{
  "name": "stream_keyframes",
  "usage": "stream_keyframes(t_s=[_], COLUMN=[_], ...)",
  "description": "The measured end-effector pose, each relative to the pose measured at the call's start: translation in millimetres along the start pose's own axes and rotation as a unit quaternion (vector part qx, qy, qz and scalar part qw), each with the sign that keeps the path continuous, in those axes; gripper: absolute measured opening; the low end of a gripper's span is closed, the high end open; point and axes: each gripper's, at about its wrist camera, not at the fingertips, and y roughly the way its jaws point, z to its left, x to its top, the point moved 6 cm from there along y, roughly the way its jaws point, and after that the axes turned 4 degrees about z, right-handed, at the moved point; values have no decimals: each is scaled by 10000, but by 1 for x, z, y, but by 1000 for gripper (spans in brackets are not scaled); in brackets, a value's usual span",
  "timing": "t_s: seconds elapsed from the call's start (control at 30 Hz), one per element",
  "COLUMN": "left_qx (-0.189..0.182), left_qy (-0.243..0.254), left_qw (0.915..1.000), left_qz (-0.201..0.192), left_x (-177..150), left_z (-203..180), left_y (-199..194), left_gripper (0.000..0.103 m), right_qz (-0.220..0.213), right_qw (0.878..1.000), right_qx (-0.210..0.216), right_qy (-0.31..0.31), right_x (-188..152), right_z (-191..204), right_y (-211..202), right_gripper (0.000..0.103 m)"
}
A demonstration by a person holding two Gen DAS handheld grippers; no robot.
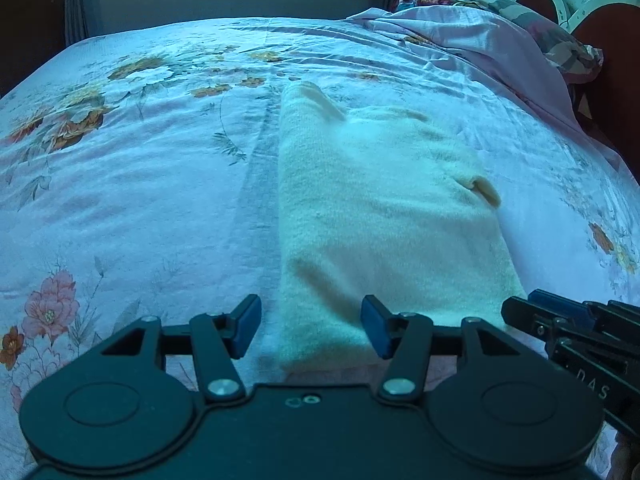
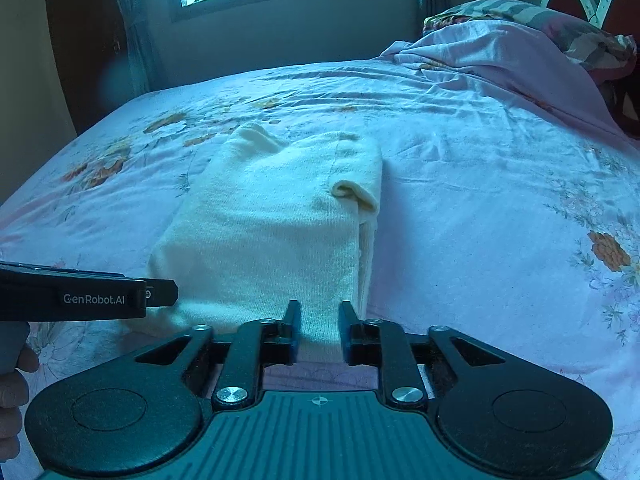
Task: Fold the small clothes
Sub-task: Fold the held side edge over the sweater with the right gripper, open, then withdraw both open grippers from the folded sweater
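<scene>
Your cream knit garment (image 2: 276, 216) lies already folded into a narrow oblong near the bed's (image 2: 460, 200) front edge, one rolled cuff poking out on its right side, so little looks left beyond tidying that. Your left gripper (image 1: 310, 328) hovers released over its near end; your right gripper (image 2: 320, 330) stands released too, jaws astride the near edge.
</scene>
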Motion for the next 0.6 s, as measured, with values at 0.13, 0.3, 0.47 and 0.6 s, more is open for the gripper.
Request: stream_keyframes(t_s=[0.13,0.3,0.47,0.6], left_qx=[12,-3,65,58], left_qy=[-92,-189,-71,53], left_qw=[9999,9998,9999,10000], left_qz=[-53,-75,-94,59], left_x=[8,17,16,1], left_z=[6,13,11,7], left_y=[0,3,7,14], left_gripper=[53,53,53,53], right_qz=[-183,-180,-420,-230], right_qw=[9998,9997,9990,9993], right_qx=[-75,19,-100,16], right_qy=[-7,150,-139,-280], right_x=[10,18,20,6], right_z=[-2,-5,5,14], right_y=[-2,2,-1,7], right_gripper=[67,67,28,27])
